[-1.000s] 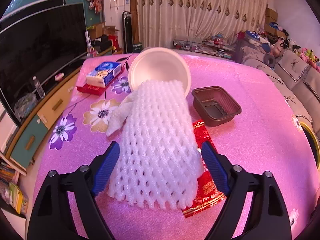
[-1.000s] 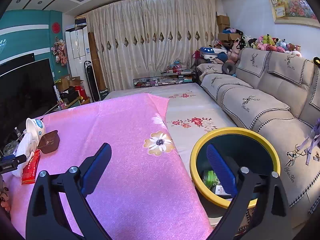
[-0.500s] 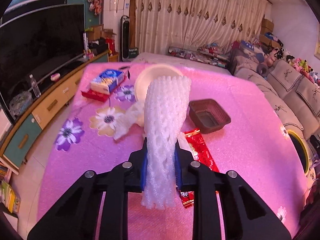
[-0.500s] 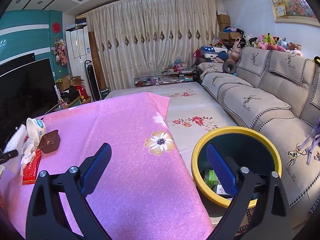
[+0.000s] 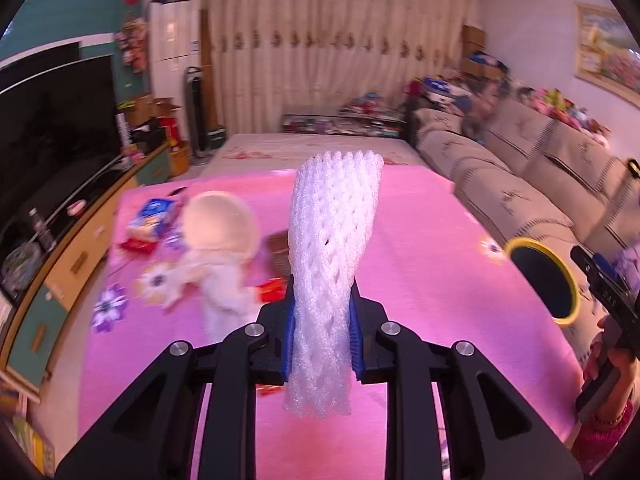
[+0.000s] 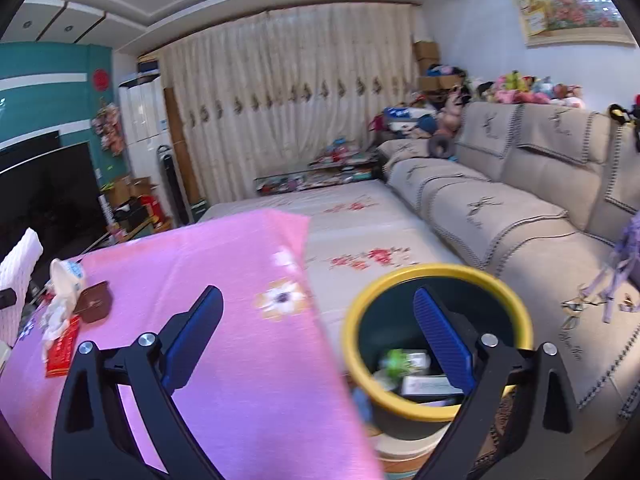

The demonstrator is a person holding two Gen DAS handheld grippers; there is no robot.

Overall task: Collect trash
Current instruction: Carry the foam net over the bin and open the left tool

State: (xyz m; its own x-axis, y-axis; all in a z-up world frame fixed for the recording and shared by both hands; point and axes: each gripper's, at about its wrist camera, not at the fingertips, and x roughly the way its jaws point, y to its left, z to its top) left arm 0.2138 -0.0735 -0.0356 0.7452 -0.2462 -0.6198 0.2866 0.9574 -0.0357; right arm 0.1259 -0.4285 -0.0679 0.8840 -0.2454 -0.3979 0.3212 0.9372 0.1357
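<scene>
right gripper (image 6: 318, 336) fingers apart, empty | yellow-rimmed bin (image 6: 438, 276) beside table (image 6: 240, 360)

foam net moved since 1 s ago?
Yes. The foam net lay flat on the pink table against the white bowl; now it stands clear of the table, pinched in the left gripper, its top above the table's far edge.

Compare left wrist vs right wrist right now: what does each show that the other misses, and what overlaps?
Left wrist only: the left gripper, jaws shut on the white foam net sleeve, which stands up off the table, and the snack box.

Right wrist only: the right gripper, jaws open with nothing between them, and the trash inside the yellow-rimmed bin.

Both: the pink tablecloth, white bowl, red wrapper, the foam sleeve, bin and sofa.
</scene>
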